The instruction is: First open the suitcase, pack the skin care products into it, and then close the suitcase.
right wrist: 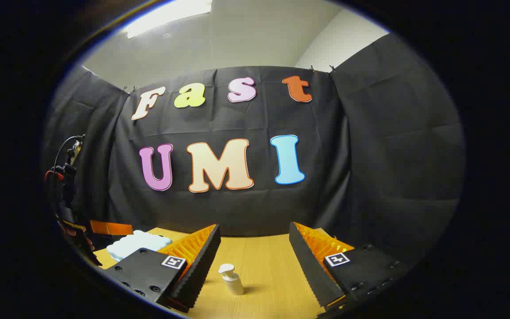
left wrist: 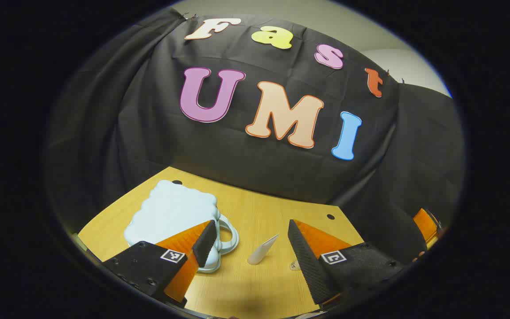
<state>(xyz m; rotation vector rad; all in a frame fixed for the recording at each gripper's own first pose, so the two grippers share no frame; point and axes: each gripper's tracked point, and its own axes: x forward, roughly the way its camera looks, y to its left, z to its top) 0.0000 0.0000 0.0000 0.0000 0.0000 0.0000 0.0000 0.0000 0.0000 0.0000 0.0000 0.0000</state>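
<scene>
both tools are up off the counter [left wrist: 255, 283] and spread wide, nothing between the fingers of either one. left tool [left wrist: 251, 248] looks down at the pale blue suitcase [left wrist: 173, 212], lid shut, scalloped edge, lying flat just ahead and off to that tool's left, its handle [left wrist: 228, 239] turned toward the tool and partly tucked behind the left finger. a small white tube [left wrist: 262, 250] lies on the wood almost dead centre between the open fingers, long axis slanting up and to the right. over on the right tool [right wrist: 253, 259], a little white pump bottle [right wrist: 232, 279] stands upright just ahead of the gap, nudged toward the left finger. the suitcase [right wrist: 137, 244] sits well off to that tool's left, so the left tool looks the nearer one for the opening move, coming in at the handle side. hard to make out: any latch or zip, the near rim, and a small pale thing peeking beside the left tool's right finger.
</scene>
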